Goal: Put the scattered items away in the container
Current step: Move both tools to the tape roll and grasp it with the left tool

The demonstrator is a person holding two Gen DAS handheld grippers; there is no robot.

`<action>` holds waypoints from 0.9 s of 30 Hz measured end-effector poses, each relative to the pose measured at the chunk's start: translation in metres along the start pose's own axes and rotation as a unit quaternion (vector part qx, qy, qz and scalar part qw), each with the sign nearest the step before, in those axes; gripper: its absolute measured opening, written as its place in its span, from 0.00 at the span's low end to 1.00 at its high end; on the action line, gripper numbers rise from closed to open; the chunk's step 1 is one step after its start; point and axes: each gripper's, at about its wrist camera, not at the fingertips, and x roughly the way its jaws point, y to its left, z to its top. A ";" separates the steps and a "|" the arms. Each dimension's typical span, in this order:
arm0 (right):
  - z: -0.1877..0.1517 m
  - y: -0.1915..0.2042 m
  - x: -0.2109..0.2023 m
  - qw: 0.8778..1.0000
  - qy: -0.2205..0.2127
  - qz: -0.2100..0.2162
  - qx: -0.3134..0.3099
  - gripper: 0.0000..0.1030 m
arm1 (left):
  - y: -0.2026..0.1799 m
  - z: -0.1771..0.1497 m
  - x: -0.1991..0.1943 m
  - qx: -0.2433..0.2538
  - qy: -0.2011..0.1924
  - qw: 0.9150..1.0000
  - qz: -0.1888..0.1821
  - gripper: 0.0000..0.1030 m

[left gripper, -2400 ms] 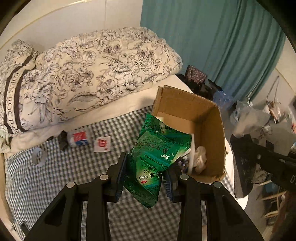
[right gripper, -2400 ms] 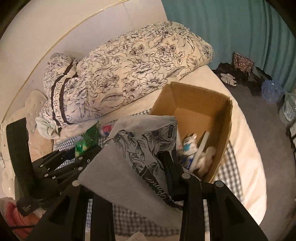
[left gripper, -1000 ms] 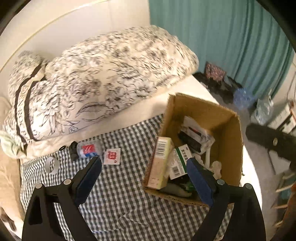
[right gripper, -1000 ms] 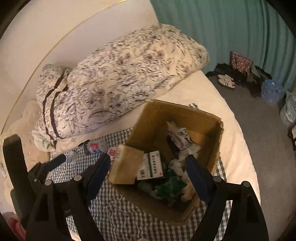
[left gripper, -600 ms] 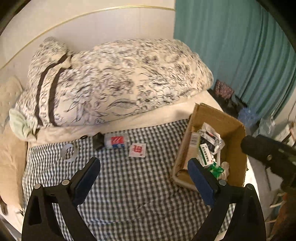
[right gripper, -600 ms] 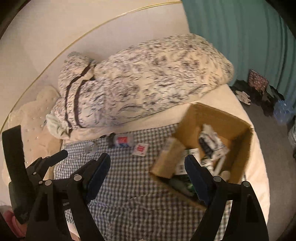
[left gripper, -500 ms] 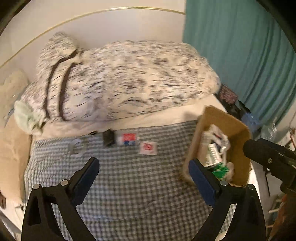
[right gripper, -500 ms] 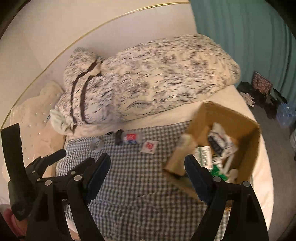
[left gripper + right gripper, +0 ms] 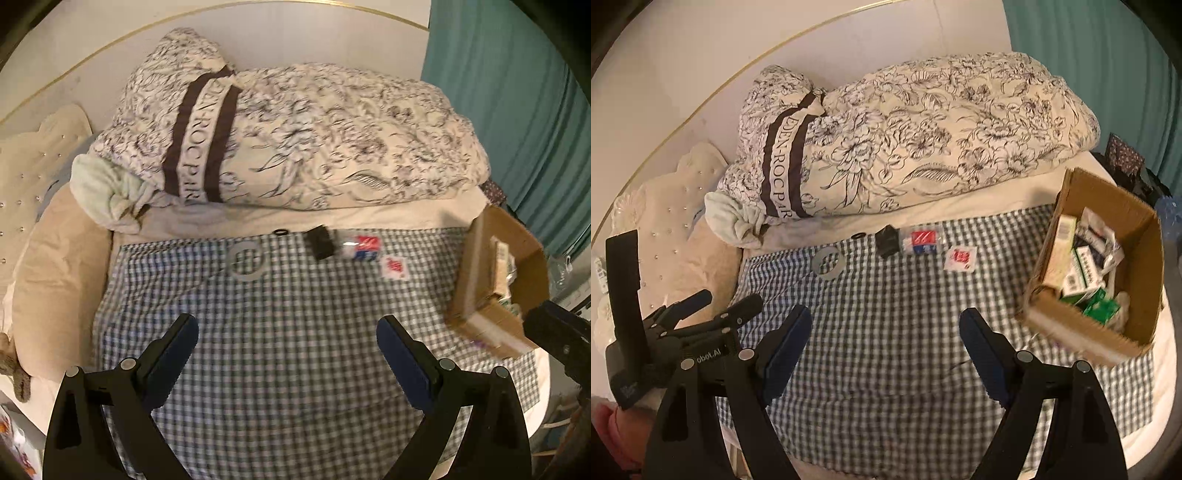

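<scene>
Your left gripper (image 9: 286, 345): jaws spread wide, holding nothing, above the checked cloth (image 9: 295, 332).
Your right gripper (image 9: 886, 332): jaws likewise wide apart and empty; the left gripper's body sits at its lower left, with partial lettering "obot.AI".

On the bed, along the far edge of the checked cloth, left to right:
- small black ring (image 9: 857, 235), on the cream sheet just beyond the cloth
- flat grey ring (image 9: 828, 263)
- black box (image 9: 887, 240)
- clear packet with red and blue label (image 9: 922, 242), touching the black box; print unreadable
- white sachet with red print (image 9: 960, 258), unreadable

Cardboard box (image 9: 1141, 273): at the cloth's right end, well apart from the row. It holds a tall beige carton, white-and-green cartons, a green packet and a crinkled pouch; their text is too small to read.

Behind: floral duvet (image 9: 923, 140) with a dark band reading "EDEN-ROC PAR…".
</scene>
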 end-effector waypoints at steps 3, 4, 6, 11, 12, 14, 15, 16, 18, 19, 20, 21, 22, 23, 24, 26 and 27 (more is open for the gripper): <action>-0.009 0.012 0.006 1.000 0.004 -0.009 0.014 0.80 | 0.021 -0.004 0.008 -0.005 0.006 1.000 -0.001 0.97; -0.012 0.016 0.009 1.000 0.007 -0.011 0.018 0.80 | 0.028 -0.005 0.012 -0.010 0.010 1.000 0.001 0.97; -0.013 0.022 0.013 0.999 0.004 -0.030 0.034 0.80 | 0.037 -0.006 0.021 -0.024 0.022 0.999 0.000 0.97; -0.009 0.030 0.021 0.999 0.014 -0.048 0.022 0.80 | 0.047 -0.008 0.043 -0.058 0.045 0.997 -0.013 0.97; -0.009 0.029 0.023 0.998 0.015 -0.052 0.020 0.80 | 0.048 -0.008 0.047 -0.063 0.047 0.997 -0.013 0.97; -0.006 0.024 0.028 0.998 0.017 -0.056 0.020 0.80 | 0.046 -0.008 0.056 -0.071 0.054 0.996 -0.012 0.97; -0.004 0.020 0.031 0.998 0.017 -0.056 0.023 0.80 | 0.045 -0.008 0.061 -0.074 0.058 0.996 -0.012 0.97; -0.002 0.015 0.034 0.998 0.017 -0.057 0.026 0.80 | 0.044 -0.008 0.064 -0.076 0.061 0.995 -0.010 0.97; 0.003 0.005 0.045 0.998 0.022 -0.056 0.035 0.80 | 0.044 -0.006 0.073 -0.078 0.066 0.995 -0.004 0.97; 0.006 0.000 0.052 0.997 0.027 -0.054 0.039 0.80 | 0.044 -0.005 0.077 -0.081 0.066 0.995 0.000 0.97; 0.008 -0.004 0.057 0.997 0.031 -0.054 0.040 0.80 | 0.044 -0.004 0.081 -0.084 0.065 0.994 0.002 0.97; 0.011 -0.009 0.063 0.997 0.034 -0.053 0.041 0.80 | 0.045 -0.002 0.085 -0.089 0.065 0.994 0.003 0.97; 0.015 -0.013 0.068 0.997 0.036 -0.053 0.042 0.80 | 0.045 -0.001 0.089 -0.092 0.067 0.993 0.006 0.97; 0.018 -0.018 0.074 0.997 0.039 -0.053 0.044 0.80 | 0.046 0.001 0.096 -0.096 0.072 0.993 0.011 0.97; 0.022 -0.023 0.080 0.997 0.043 -0.053 0.045 0.80 | 0.046 0.003 0.103 -0.100 0.076 0.992 0.016 0.97; 0.030 -0.031 0.094 0.996 0.048 -0.055 0.049 0.80 | 0.048 0.008 0.116 -0.109 0.081 0.991 0.020 0.97; 0.035 -0.036 0.102 0.996 0.051 -0.056 0.051 0.80 | 0.049 0.009 0.123 -0.113 0.084 0.990 0.022 0.97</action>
